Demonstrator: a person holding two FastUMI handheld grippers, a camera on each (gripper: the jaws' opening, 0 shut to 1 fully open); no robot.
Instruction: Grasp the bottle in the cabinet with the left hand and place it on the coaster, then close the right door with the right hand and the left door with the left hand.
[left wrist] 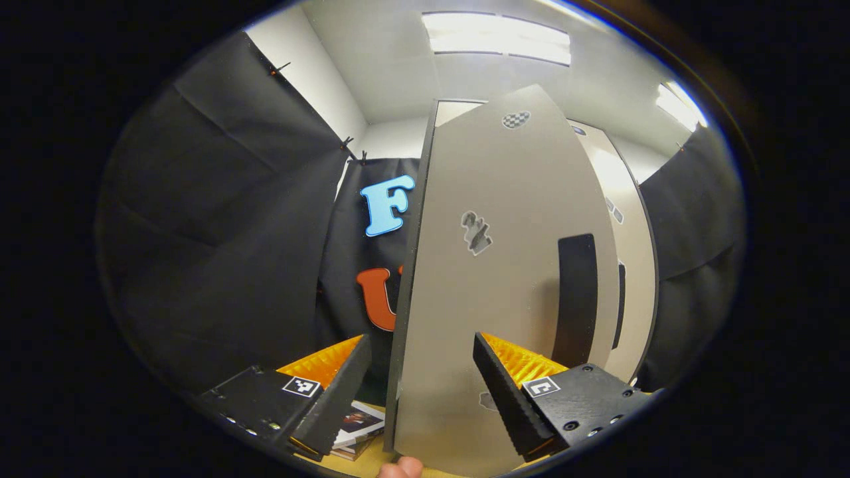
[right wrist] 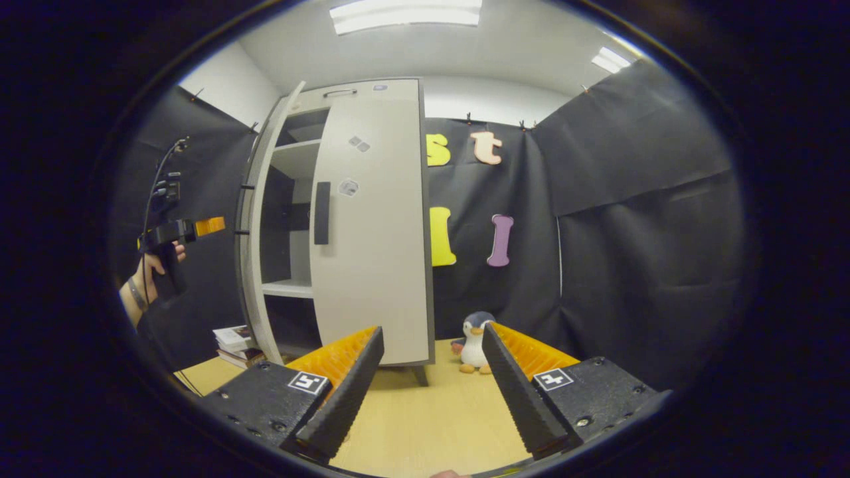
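The cabinet's left door stands swung out close in front of my left gripper, its black handle to the right. That gripper is open, and the door's free edge rises between its fingers without touching either. In the right gripper view the left door shows nearly edge-on, with the left gripper and the hand holding it just outside it. The right door lies flat against the cabinet front. My right gripper hangs open over the wooden table, well back from the cabinet.
A stack of books lies on the table left of the cabinet, also seen as books below the left gripper. A penguin toy stands by the cabinet's right foot. Bare shelves show through the gap.
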